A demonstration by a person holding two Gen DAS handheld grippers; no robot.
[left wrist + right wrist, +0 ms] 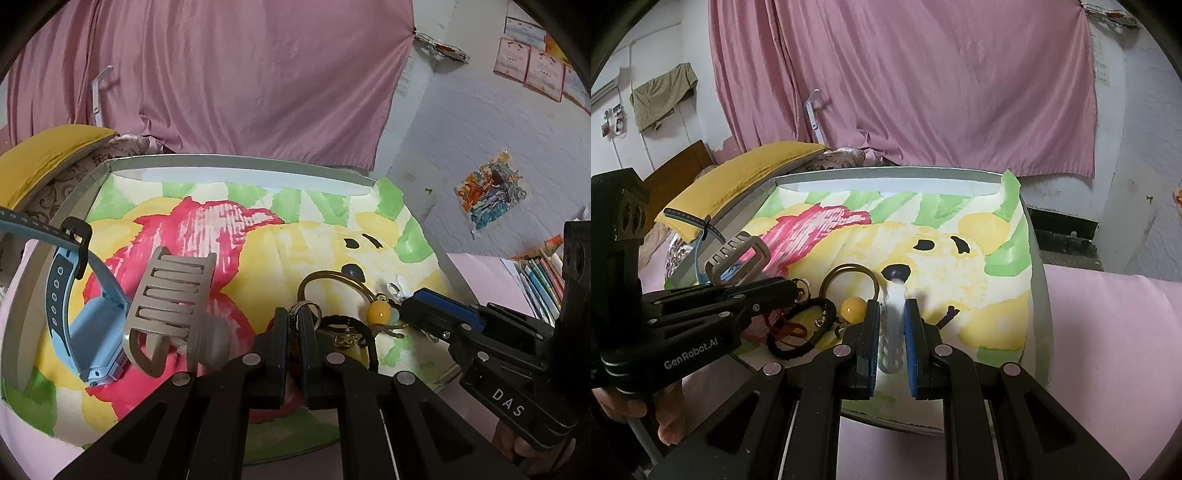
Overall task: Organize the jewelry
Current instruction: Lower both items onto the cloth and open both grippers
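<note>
A painted paper lines a shallow tray (236,162). On it lie a blue watch (92,332), a beige hair claw (170,306), a gold bangle (325,280), a yellow bead (378,311) and a black hair tie (354,328). My left gripper (293,321) is shut on a small key-ring charm (306,308); it also shows in the right wrist view (790,288). My right gripper (891,314) is shut on a clear white hair clip (894,325), low over the paper beside the bead (852,308) and bangle (849,275).
A pink curtain (923,92) hangs behind the tray. A yellow cushion (738,177) lies at the left. Books (543,280) stand at the right in the left wrist view. A red cord (786,326) lies by the black hair tie (801,332). Pink cloth (1108,332) surrounds the tray.
</note>
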